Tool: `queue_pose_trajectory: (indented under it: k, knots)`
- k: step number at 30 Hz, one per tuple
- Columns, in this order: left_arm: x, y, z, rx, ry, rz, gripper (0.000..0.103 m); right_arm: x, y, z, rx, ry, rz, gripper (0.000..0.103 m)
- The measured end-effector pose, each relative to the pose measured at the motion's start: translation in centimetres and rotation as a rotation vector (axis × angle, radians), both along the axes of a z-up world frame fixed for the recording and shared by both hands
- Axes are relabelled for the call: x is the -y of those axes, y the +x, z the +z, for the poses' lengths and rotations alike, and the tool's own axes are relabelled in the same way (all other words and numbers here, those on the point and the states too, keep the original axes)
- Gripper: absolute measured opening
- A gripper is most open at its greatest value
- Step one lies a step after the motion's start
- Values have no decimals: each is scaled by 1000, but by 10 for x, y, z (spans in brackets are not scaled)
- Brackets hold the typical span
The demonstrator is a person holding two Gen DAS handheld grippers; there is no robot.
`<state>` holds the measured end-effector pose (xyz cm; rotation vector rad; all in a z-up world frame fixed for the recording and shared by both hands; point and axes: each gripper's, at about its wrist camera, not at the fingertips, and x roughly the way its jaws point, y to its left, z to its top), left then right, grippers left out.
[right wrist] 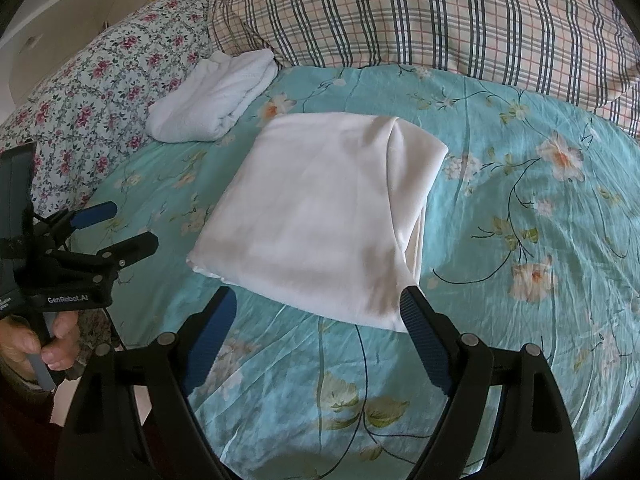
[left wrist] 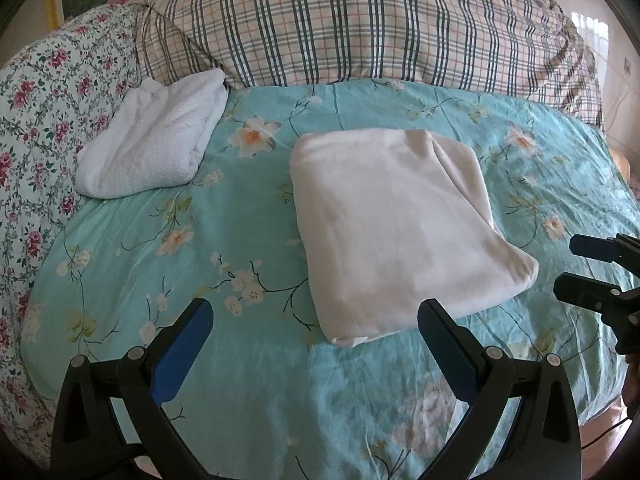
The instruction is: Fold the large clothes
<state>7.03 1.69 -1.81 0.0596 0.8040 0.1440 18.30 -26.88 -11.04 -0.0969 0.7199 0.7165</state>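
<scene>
both grippers stand wide open and hold nothing. the left gripper [left wrist: 316, 322] hangs over bare sheet beside the near corner of the folded cream garment [left wrist: 396, 232]; the right gripper [right wrist: 320, 312] has one pad at the garment's near right corner, contact unclear. the garment lies squared up mid-bed on the teal floral sheet [right wrist: 520, 320], well apart from a folded white towel [left wrist: 156, 144] by the plaid pillow [left wrist: 360, 28]. the folding looks finished; next likely comes moving it aside, calling for grips at two edges.
</scene>
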Motion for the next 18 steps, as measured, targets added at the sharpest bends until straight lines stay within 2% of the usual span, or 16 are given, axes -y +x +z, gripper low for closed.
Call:
queue_pose_trajectory:
  k: [12,18]
  knots:
    - [-3,14,-5,-19,-16,13,102,-3,20,-8,-21,1,-9,84]
    - [-2,18,-2,6,-9,17,102,-3,26,-10,-25,8,-20,84]
